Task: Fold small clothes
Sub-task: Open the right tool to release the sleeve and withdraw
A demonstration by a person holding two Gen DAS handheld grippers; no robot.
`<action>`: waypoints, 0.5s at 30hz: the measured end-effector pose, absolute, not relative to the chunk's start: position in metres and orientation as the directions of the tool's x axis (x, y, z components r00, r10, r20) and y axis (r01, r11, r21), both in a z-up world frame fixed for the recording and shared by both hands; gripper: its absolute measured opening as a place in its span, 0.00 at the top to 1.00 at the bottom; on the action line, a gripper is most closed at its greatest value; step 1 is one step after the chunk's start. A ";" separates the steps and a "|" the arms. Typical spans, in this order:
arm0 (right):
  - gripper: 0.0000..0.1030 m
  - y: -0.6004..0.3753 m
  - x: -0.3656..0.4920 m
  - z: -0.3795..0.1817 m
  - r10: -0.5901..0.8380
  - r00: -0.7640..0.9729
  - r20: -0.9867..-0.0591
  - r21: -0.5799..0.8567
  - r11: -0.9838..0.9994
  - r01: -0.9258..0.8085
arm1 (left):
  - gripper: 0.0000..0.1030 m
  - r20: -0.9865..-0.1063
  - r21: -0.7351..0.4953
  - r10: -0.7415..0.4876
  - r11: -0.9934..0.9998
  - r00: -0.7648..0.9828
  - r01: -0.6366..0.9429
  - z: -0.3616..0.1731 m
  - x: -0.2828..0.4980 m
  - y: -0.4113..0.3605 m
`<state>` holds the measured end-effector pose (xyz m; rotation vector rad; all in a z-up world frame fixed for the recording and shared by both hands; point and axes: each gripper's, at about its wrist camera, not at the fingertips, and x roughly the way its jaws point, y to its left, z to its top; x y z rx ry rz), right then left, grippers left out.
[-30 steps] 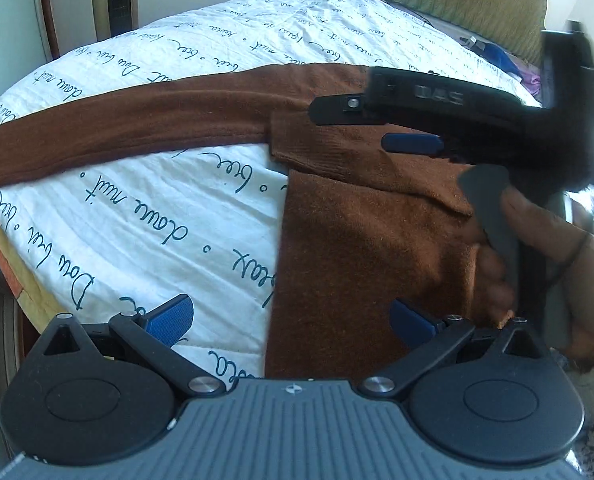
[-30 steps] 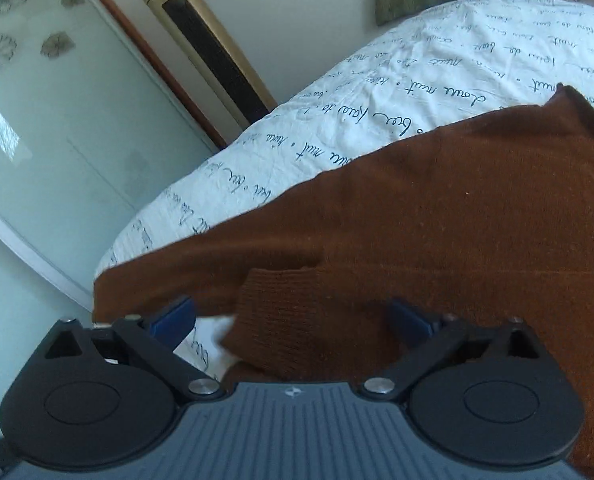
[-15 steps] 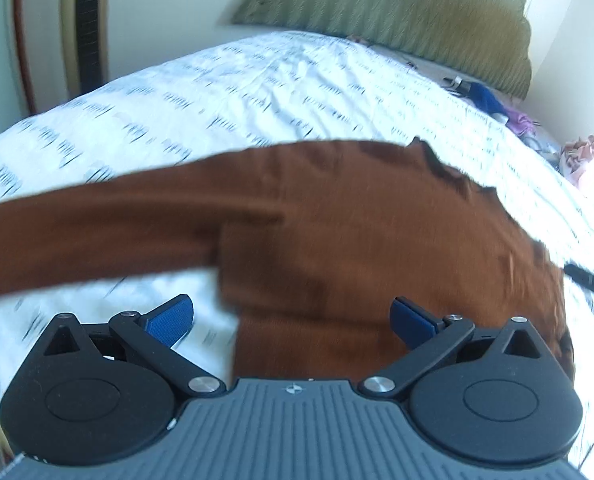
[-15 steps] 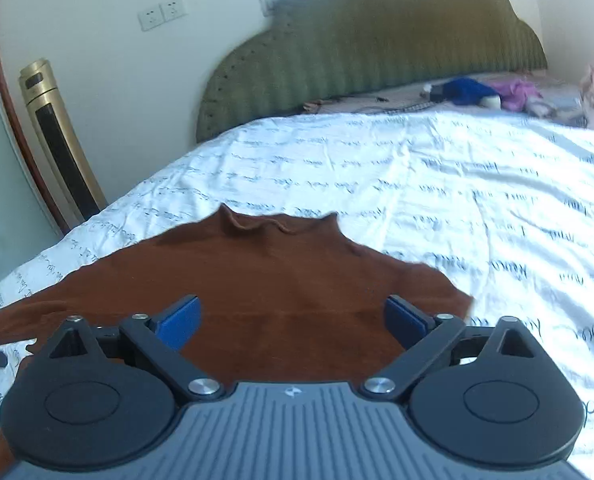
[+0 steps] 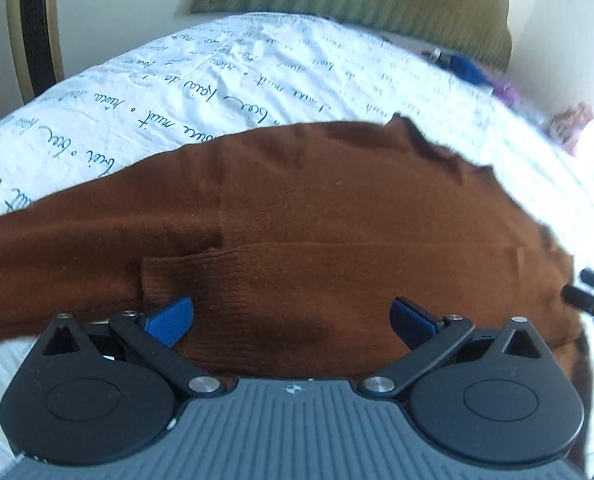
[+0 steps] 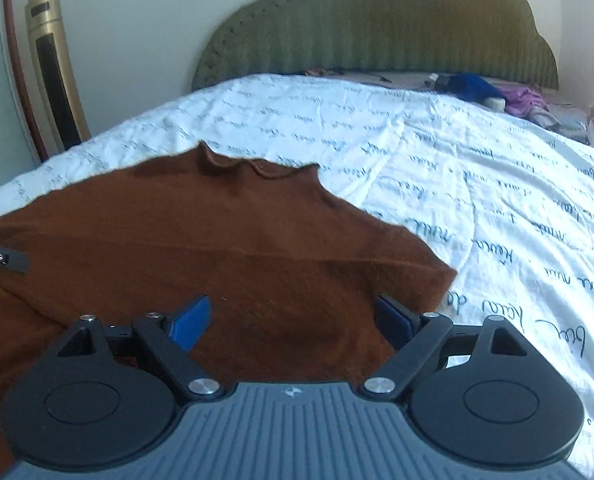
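Observation:
A brown long-sleeved sweater (image 5: 317, 208) lies flat on the white printed bedsheet (image 5: 217, 80), collar toward the headboard. One sleeve is folded across the body, its ribbed cuff (image 5: 177, 276) just ahead of my left gripper (image 5: 293, 318). That gripper hovers open over the sweater's lower body with nothing between its pads. My right gripper (image 6: 293, 320) is open above the sweater (image 6: 217, 232) near its right edge and grips nothing. In the left wrist view a tip of the right gripper's fingers (image 5: 589, 292) shows at the right edge.
A green padded headboard (image 6: 377, 28) closes the far end of the bed. Blue and purple items (image 6: 473, 86) lie near it on the right. A gold tower fan (image 6: 55, 72) stands by the wall at left. White sheet (image 6: 477, 208) spreads to the sweater's right.
The left gripper moved right, from beside the sweater to over its body. The right gripper left the sleeve cuff and swung to the sweater's right side, now facing the headboard.

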<state>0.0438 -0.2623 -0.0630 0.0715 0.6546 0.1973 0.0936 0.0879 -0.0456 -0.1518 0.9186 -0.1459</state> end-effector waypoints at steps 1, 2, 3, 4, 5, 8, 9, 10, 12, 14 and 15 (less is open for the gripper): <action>0.08 -0.258 0.041 -0.059 0.223 0.781 -0.583 0.143 0.975 -0.171 | 0.00 -0.790 -0.201 -0.187 0.979 0.584 0.041 -0.049 0.097 0.089; 0.04 -0.254 0.040 -0.058 0.241 0.784 -0.572 0.157 0.970 -0.183 | 0.00 -0.805 -0.193 -0.174 0.981 0.567 0.028 -0.054 0.101 0.088; 0.03 -0.250 0.041 -0.059 0.256 0.781 -0.569 0.167 0.966 -0.195 | 0.00 -0.816 -0.170 -0.152 0.985 0.558 0.020 -0.059 0.105 0.087; 0.03 -0.243 0.043 -0.062 0.266 0.772 -0.577 0.166 0.964 -0.208 | 0.00 -0.820 -0.128 -0.115 0.992 0.560 0.017 -0.063 0.108 0.086; 0.03 -0.238 0.047 -0.067 0.261 0.761 -0.593 0.157 0.965 -0.208 | 0.00 -0.820 -0.088 -0.087 0.996 0.566 0.025 -0.065 0.108 0.083; 0.03 -0.224 0.064 -0.092 0.196 0.686 -0.701 0.111 0.980 -0.168 | 0.00 -0.822 -0.037 -0.049 0.999 0.568 0.033 -0.061 0.105 0.080; 0.03 -0.221 0.060 -0.093 0.180 0.705 -0.686 0.093 0.983 -0.161 | 0.00 -0.821 -0.036 -0.038 0.999 0.570 0.014 -0.058 0.102 0.085; 0.02 -0.218 0.057 -0.091 0.169 0.711 -0.683 0.087 0.985 -0.151 | 0.00 -0.816 -0.046 -0.031 0.999 0.577 -0.010 -0.055 0.097 0.091; 0.02 -0.214 0.056 -0.089 0.152 0.694 -0.704 0.101 0.988 -0.114 | 0.00 -0.796 -0.102 -0.044 0.993 0.604 -0.062 -0.047 0.085 0.114; 0.02 -0.210 0.054 -0.084 0.144 0.694 -0.705 0.100 0.990 -0.104 | 0.00 -0.780 -0.173 -0.062 0.978 0.622 -0.119 -0.044 0.073 0.144; 0.02 -0.208 0.052 -0.082 0.158 0.695 -0.701 0.110 0.987 -0.114 | 0.00 -0.771 -0.206 -0.066 0.967 0.633 -0.149 -0.043 0.067 0.160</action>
